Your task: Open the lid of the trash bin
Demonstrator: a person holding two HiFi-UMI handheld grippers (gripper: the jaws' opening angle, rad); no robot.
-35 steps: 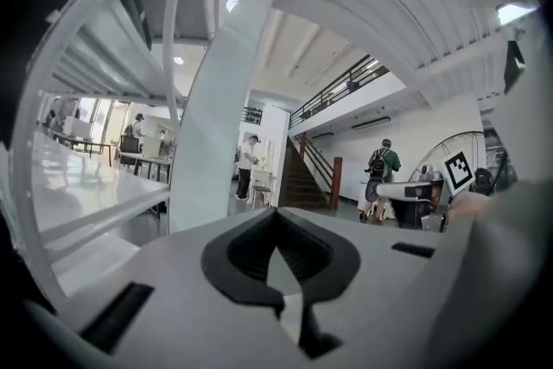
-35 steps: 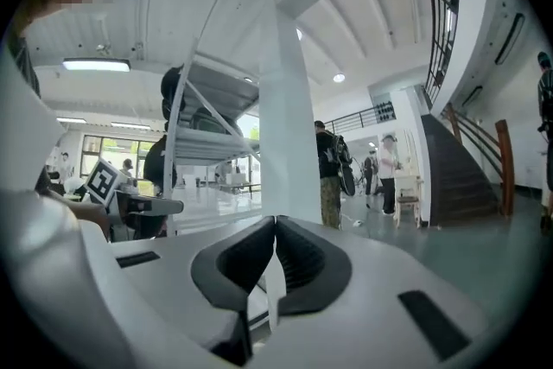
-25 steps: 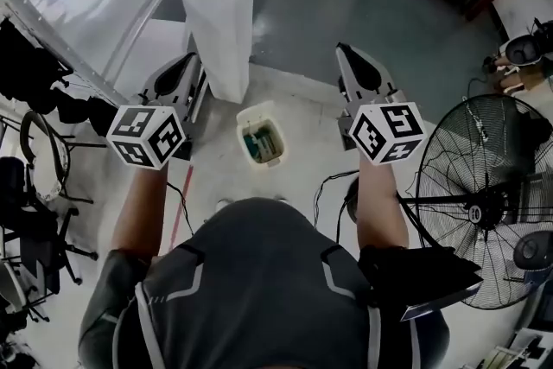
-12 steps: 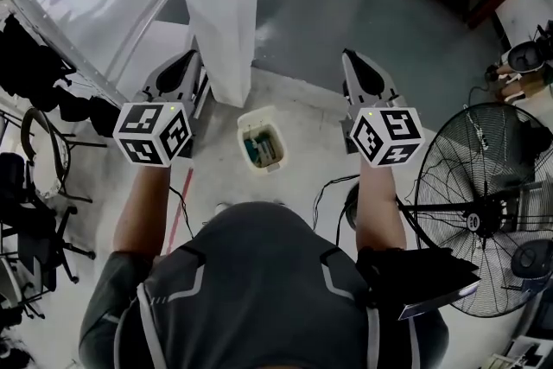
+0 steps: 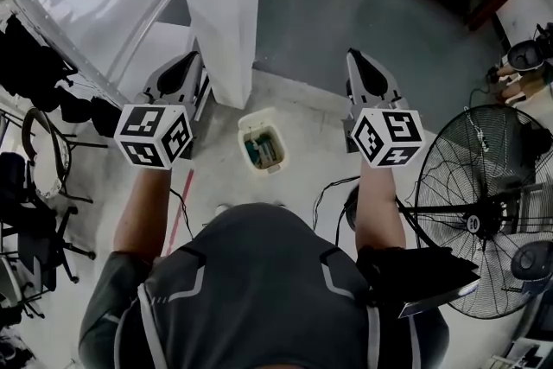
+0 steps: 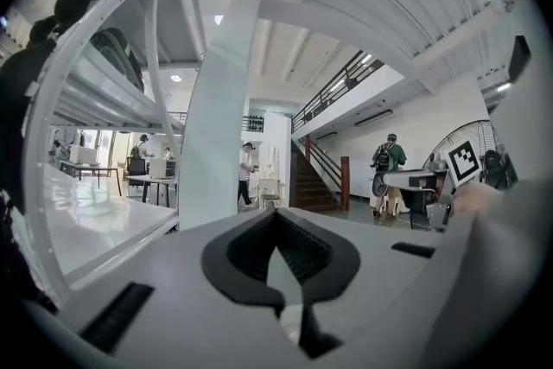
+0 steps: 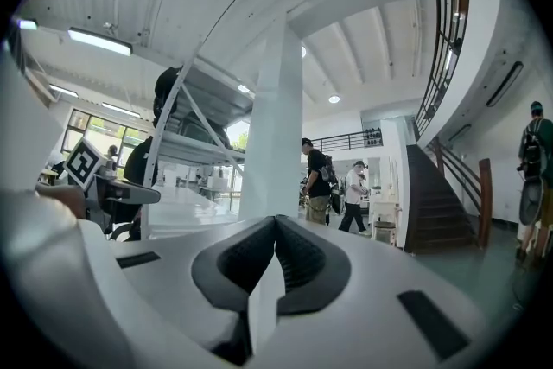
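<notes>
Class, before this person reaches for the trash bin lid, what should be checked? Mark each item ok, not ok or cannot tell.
1. Trash bin in head view, on the floor between both grippers: ok.
2. Left gripper empty: ok, jaws together on nothing.
3. Right gripper empty: ok, jaws together on nothing.
4. Jaws open for a grasp: not ok.
5. Bin seen in either gripper view: not ok, both face the room.
6. Lid in place: cannot tell; contents show from above.

Left claw (image 6: 276,212) closed, right claw (image 7: 276,218) closed
</notes>
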